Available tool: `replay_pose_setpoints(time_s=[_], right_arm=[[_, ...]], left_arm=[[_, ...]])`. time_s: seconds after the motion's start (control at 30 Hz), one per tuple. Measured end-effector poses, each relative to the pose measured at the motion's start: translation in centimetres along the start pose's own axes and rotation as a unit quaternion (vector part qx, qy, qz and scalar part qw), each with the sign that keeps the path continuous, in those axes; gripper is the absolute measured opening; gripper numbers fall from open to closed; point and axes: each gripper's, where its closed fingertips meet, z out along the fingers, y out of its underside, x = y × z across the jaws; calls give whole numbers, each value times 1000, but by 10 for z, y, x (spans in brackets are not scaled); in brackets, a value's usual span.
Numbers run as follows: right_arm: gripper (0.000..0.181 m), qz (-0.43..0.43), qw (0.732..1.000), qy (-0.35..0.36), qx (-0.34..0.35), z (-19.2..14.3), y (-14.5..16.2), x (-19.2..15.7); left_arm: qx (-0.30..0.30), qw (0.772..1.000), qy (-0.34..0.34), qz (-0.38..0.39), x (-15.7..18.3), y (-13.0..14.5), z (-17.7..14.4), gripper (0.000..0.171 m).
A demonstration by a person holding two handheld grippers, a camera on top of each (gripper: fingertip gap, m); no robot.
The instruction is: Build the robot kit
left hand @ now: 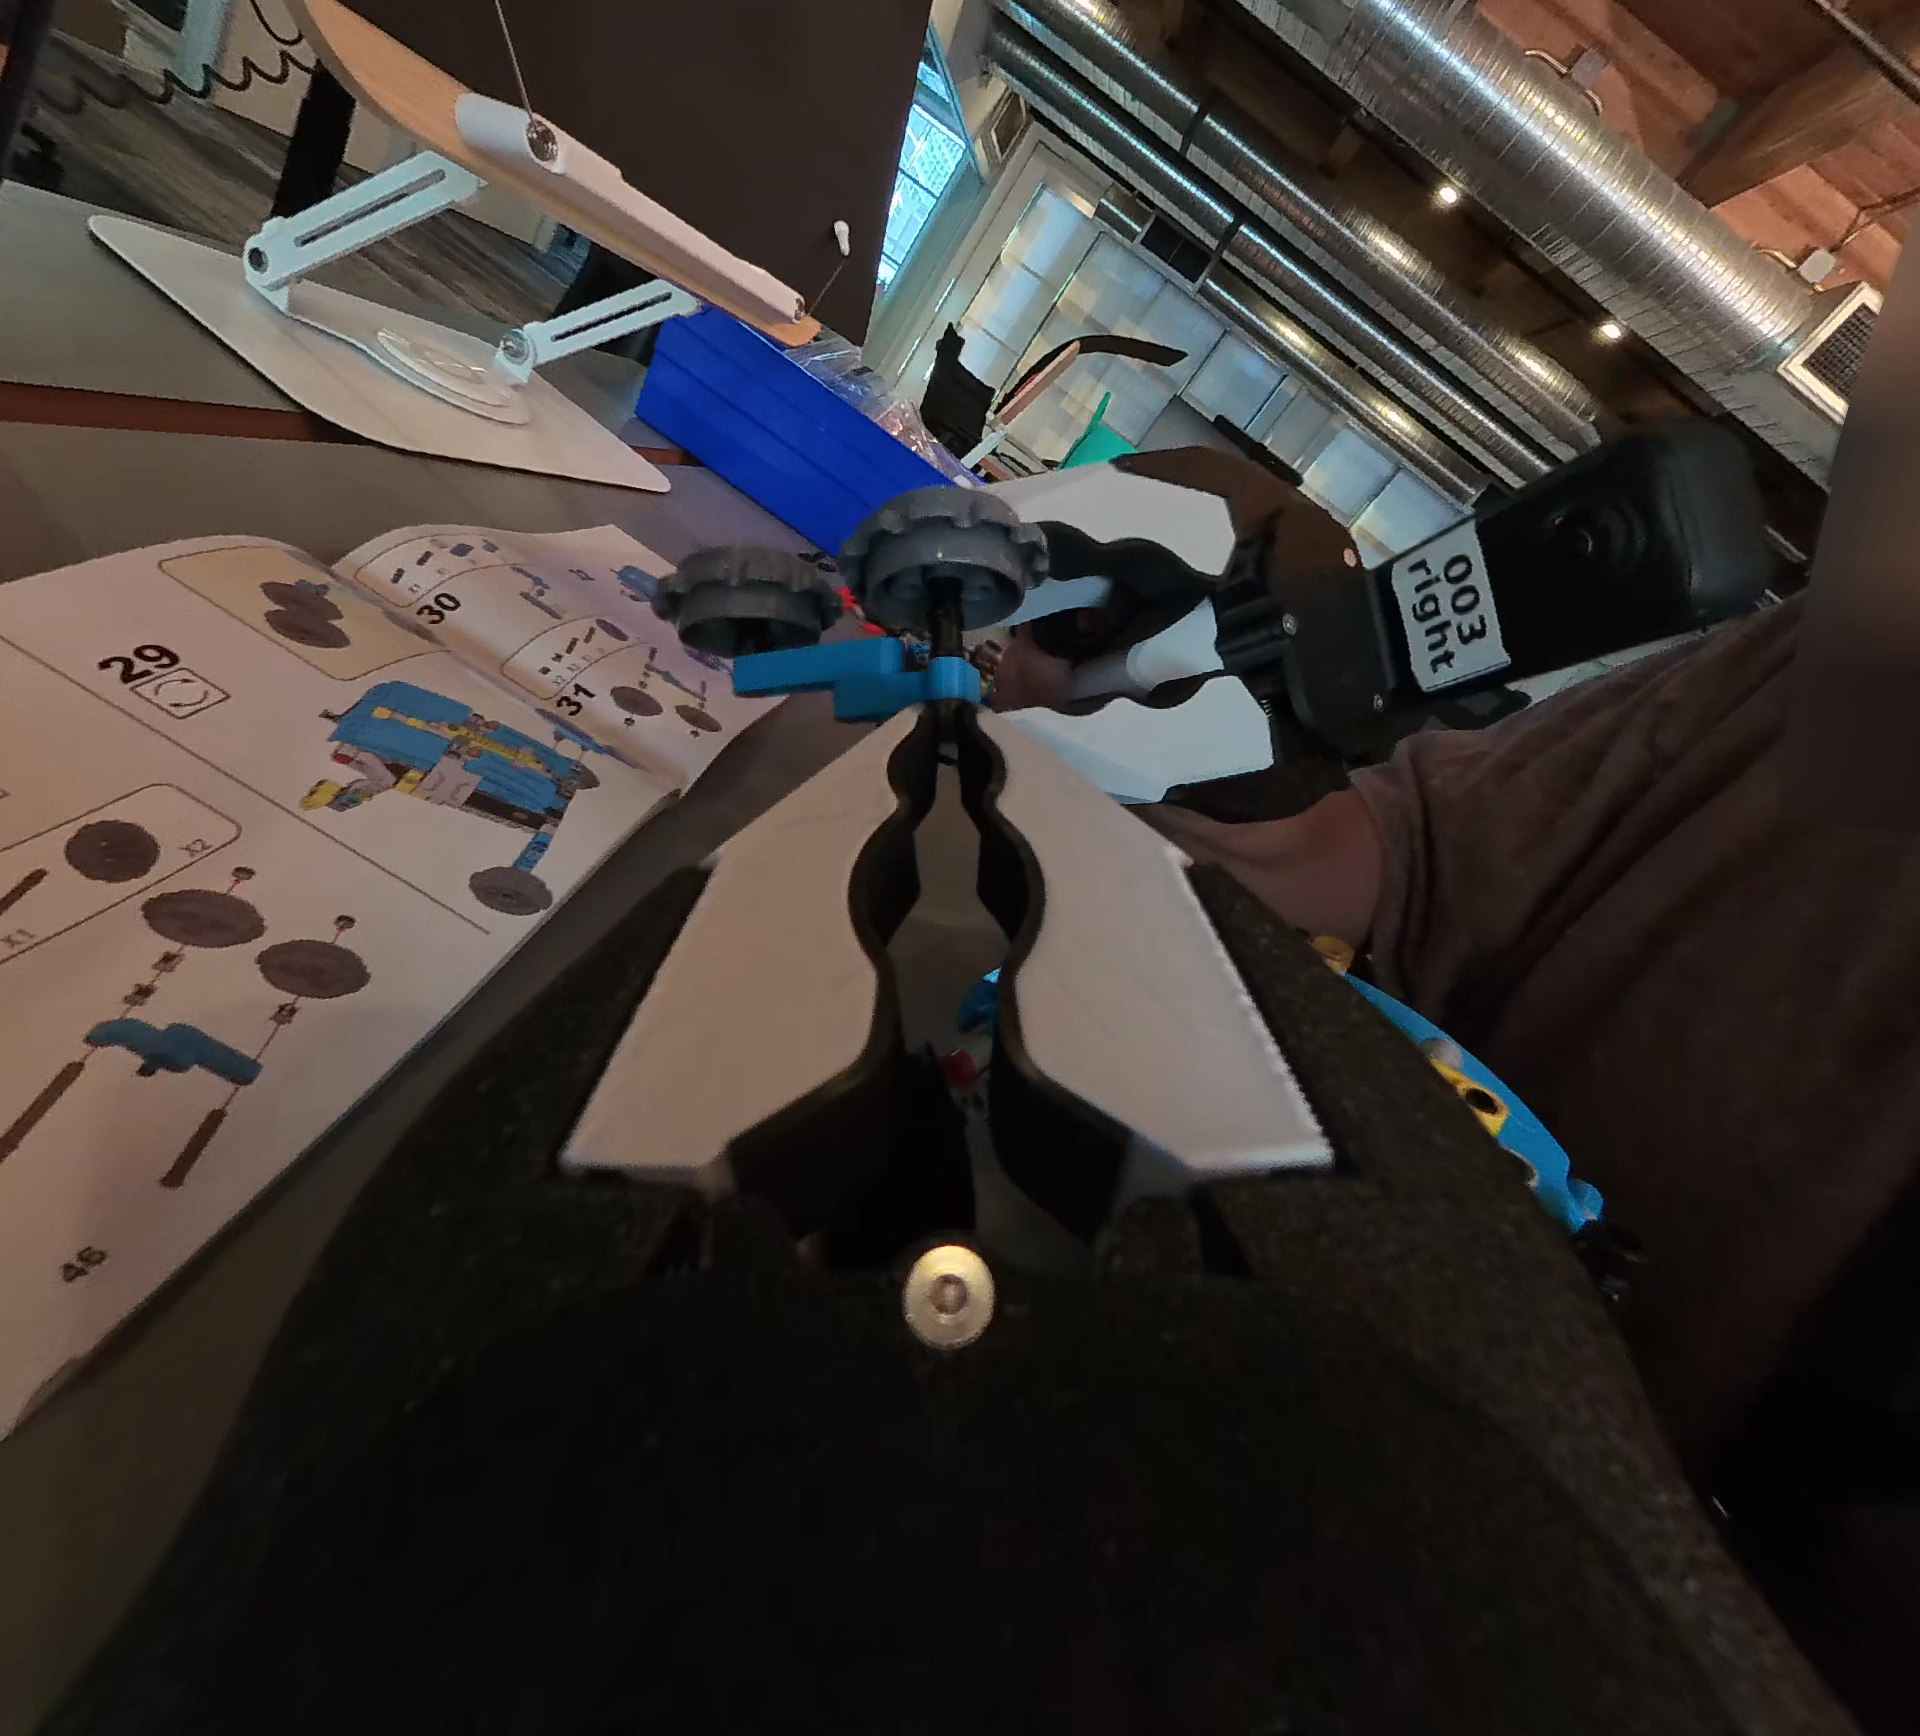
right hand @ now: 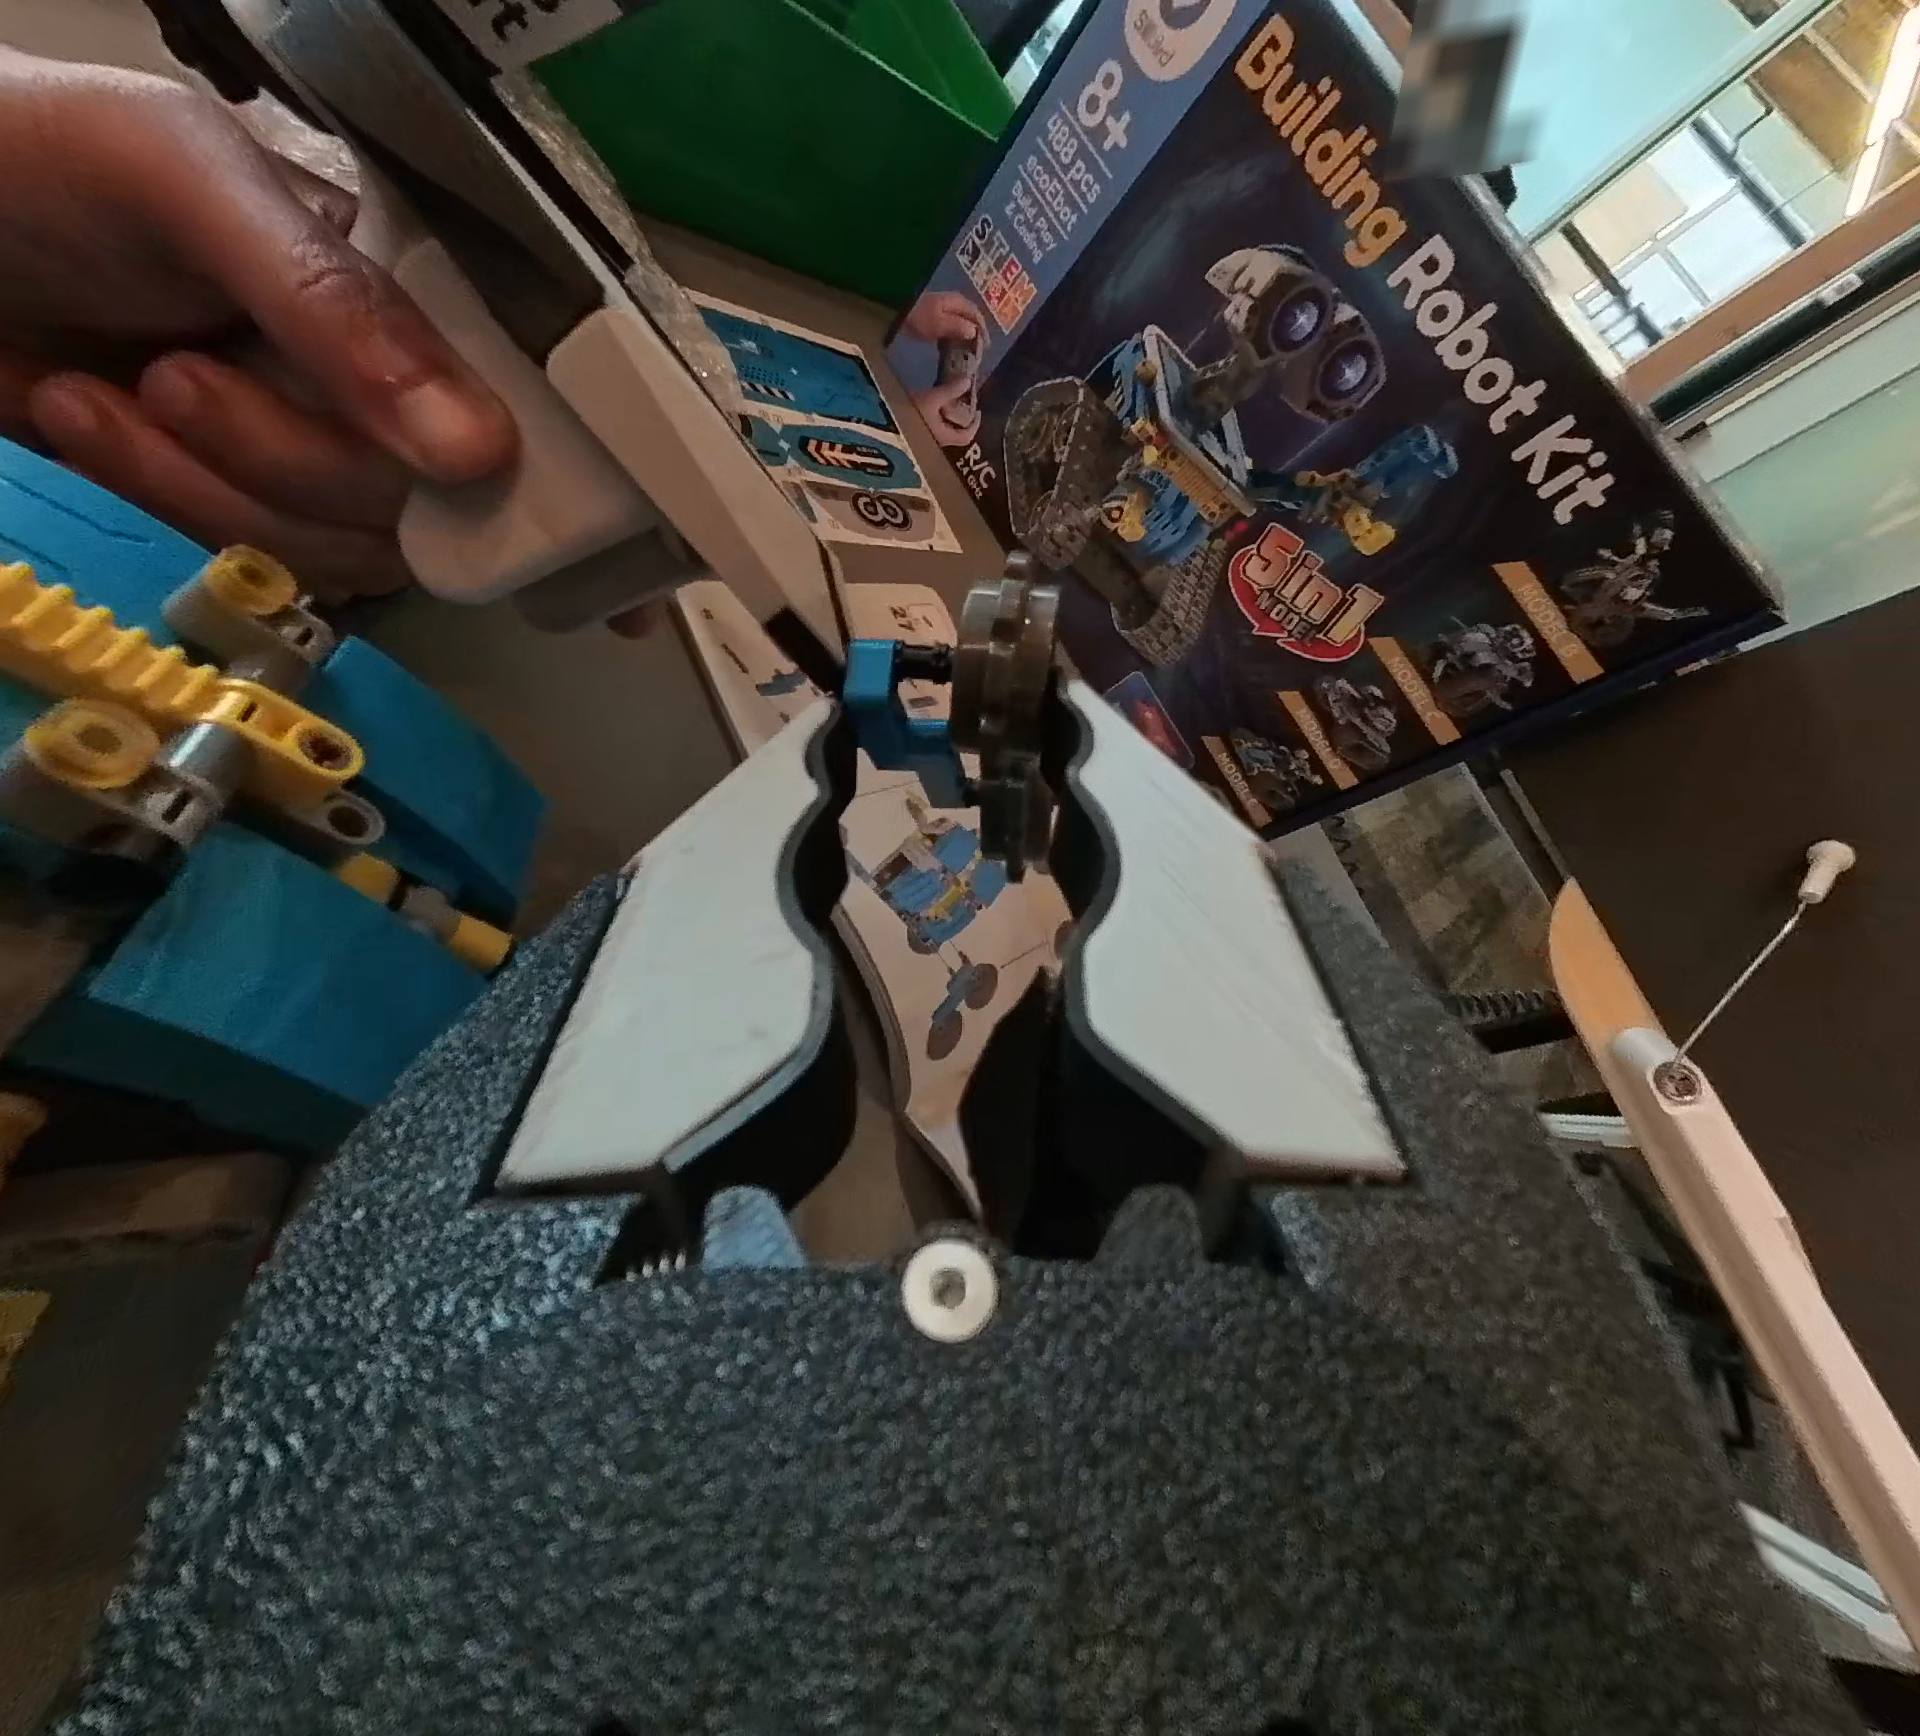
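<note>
Between both hand-held grippers (left hand: 940,720) (right hand: 945,730): blue wheeled piece (left hand: 831,673), beside printed box (right hand: 1351,439).

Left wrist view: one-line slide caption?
Left gripper pinches blue bracket carrying two grey wheels; right gripper meets it above open instruction booklet.

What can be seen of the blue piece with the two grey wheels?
The blue piece is a small plastic bracket carrying two dark grey toothed wheels on black axles. It is off the table: the left gripper pinches it from below, and the right gripper closes around one wheel.
</note>
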Motion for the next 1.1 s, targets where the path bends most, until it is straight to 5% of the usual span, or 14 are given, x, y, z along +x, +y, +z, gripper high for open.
replay_pose_setpoints(time_s=[0.87, 1.0, 1.1], right_arm=[[51, 19, 999, -36, 0, -7, -2, 6], [59, 76, 993, -82, 30, -18, -5, 14], [59, 188, 964, -183, 40, -21, 6, 15]], left_arm=[[1, 1000, 21, -8, 4, -2, -1, 1], [6, 999, 34, -17, 6, -4, -3, 2], [6, 998, 60, -28, 10, -5, -4, 2]])
